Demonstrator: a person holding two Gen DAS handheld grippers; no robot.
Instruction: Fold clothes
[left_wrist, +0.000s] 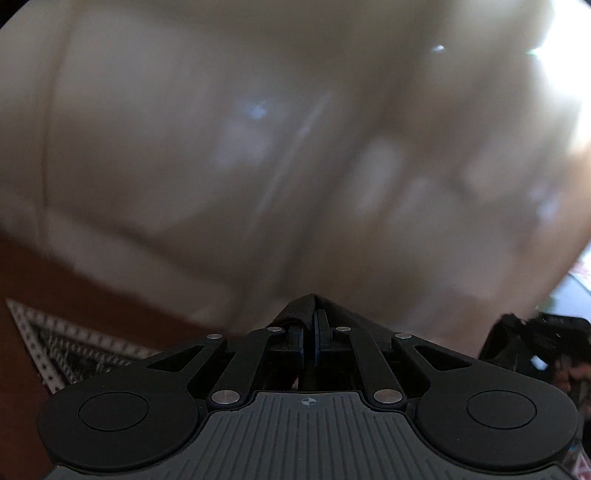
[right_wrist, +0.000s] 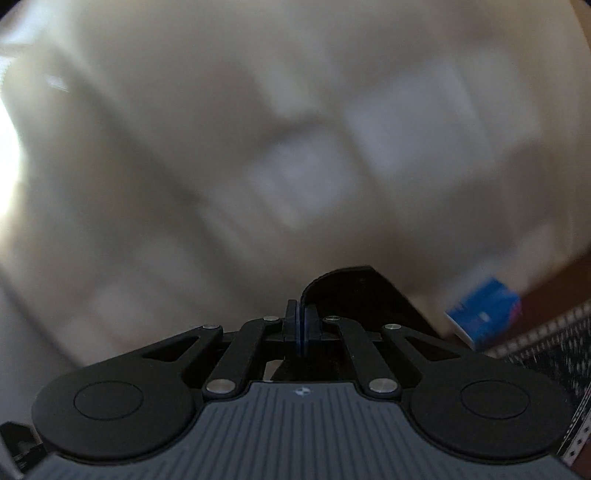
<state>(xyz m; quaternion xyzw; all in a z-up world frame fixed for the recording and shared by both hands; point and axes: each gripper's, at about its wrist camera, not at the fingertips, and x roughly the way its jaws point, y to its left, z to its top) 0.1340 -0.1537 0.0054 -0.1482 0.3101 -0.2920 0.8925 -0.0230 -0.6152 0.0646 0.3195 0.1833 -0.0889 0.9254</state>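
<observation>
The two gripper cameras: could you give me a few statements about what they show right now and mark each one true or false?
1. The left gripper is shut on a dark cloth. True.
2. The right gripper stands wide open. False: it is shut, pinching dark cloth.
3. A blue box shows in the right wrist view. True.
4. The pale background is sharp. False: it is blurred.
5. A patterned rug lies on a green floor. False: the floor is reddish brown.
</observation>
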